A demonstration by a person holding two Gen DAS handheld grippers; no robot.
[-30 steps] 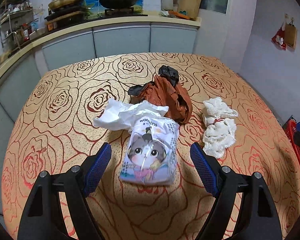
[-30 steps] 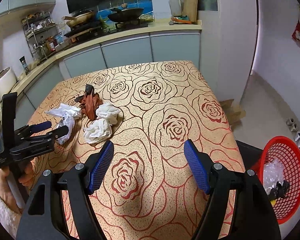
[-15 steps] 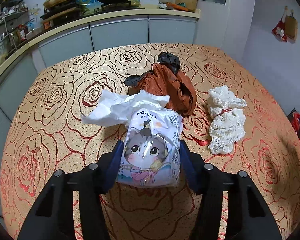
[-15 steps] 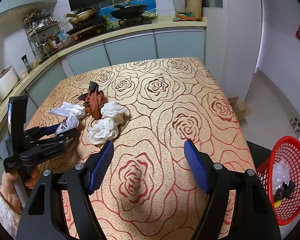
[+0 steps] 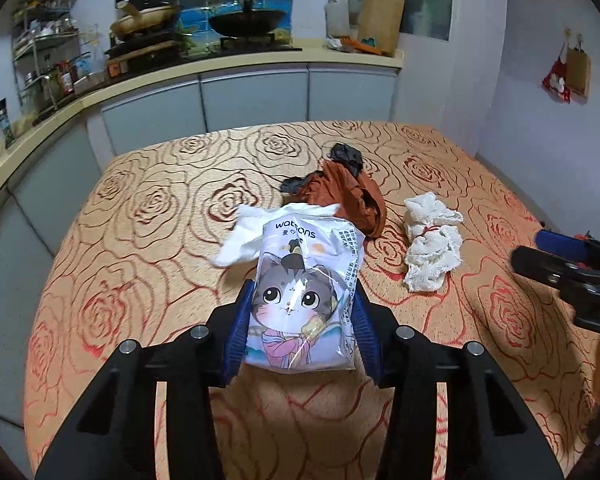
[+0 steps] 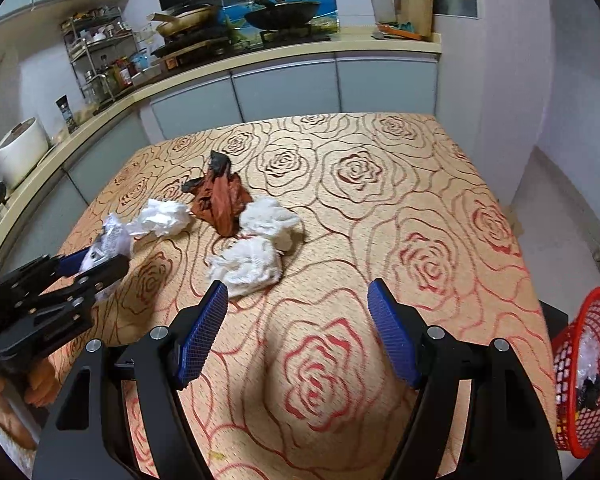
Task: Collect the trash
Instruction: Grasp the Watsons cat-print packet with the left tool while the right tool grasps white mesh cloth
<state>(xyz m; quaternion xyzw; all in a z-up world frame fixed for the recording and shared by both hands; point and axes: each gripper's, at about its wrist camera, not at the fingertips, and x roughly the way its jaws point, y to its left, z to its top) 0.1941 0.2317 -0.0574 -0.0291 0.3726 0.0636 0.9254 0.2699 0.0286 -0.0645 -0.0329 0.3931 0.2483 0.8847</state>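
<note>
A plastic pack with a cat print (image 5: 300,248) sits between the blue pads of my left gripper (image 5: 303,296), whose jaws are closing and press on both its sides. Crumpled white paper (image 5: 252,232) lies just behind the pack. Beyond are a rust-brown bag with black scraps (image 5: 348,192) and white net cloth (image 5: 428,248). In the right wrist view my right gripper (image 6: 298,296) hangs open over the tablecloth with nothing between its fingers, just short of the white net wads (image 6: 246,266). The left gripper (image 6: 92,264) shows at the left there, with the pack (image 6: 112,240) in it.
The table (image 6: 420,184) wears an orange rose-pattern cloth. A red mesh basket (image 6: 580,360) with some trash stands on the floor beyond the table's right edge. Kitchen counters and cabinets (image 6: 284,88) run along the back and left.
My left gripper went forward around the cat-print pack and its jaws came together onto it. The right gripper moved closer to the white net wads, still equally wide.
</note>
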